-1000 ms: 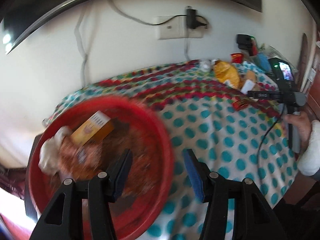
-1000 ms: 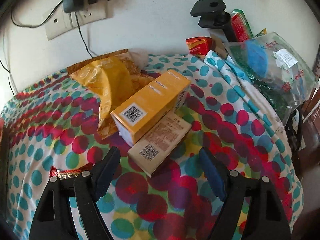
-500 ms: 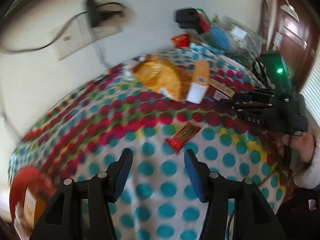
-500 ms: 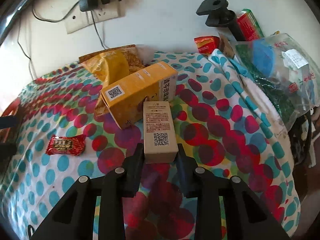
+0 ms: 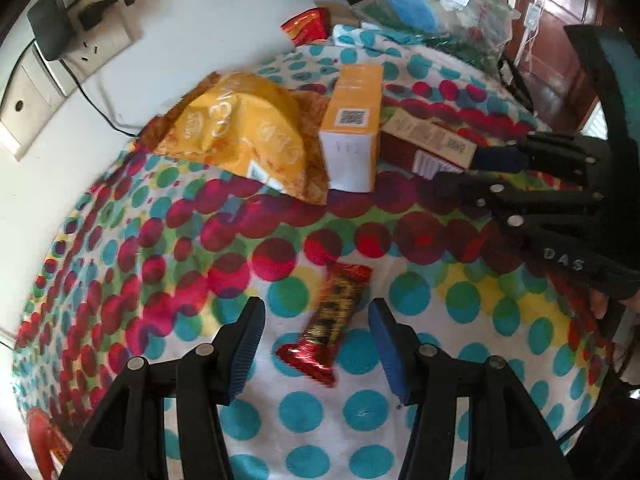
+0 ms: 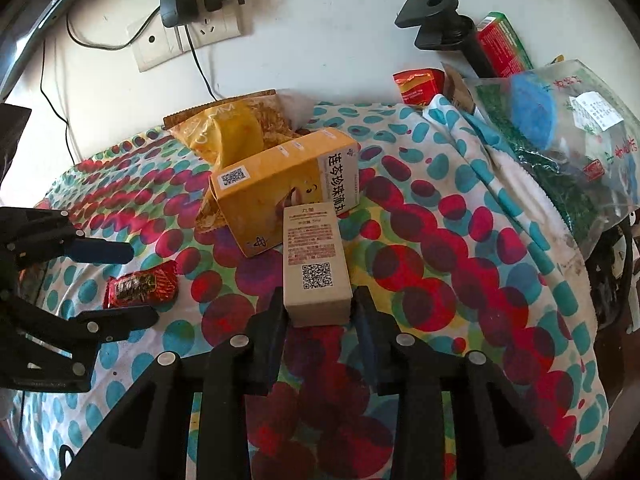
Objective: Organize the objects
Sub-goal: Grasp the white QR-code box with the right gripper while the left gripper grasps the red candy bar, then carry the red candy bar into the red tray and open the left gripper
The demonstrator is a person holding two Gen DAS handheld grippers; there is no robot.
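My right gripper (image 6: 318, 316) is shut on a small beige box (image 6: 316, 264) with a QR code, its far end next to an orange box (image 6: 280, 188). The same beige box (image 5: 432, 148) and right gripper (image 5: 476, 168) show in the left wrist view. My left gripper (image 5: 316, 324) is open, its fingers either side of a red candy wrapper (image 5: 332, 320) lying on the dotted cloth. The wrapper (image 6: 140, 284) and left gripper (image 6: 116, 284) also show in the right wrist view.
A yellow snack bag (image 5: 240, 132) lies behind the orange box (image 5: 352, 128). A clear bag of green stuff (image 6: 560, 148) and a red packet (image 6: 418, 86) sit at the back right. A wall socket with charger (image 6: 188, 12) is behind. A red basin (image 5: 44, 436) is at far left.
My left gripper swung away from the red basin to the candy wrapper and closed in on it. My right gripper shut on the beige box and turned it lengthwise.
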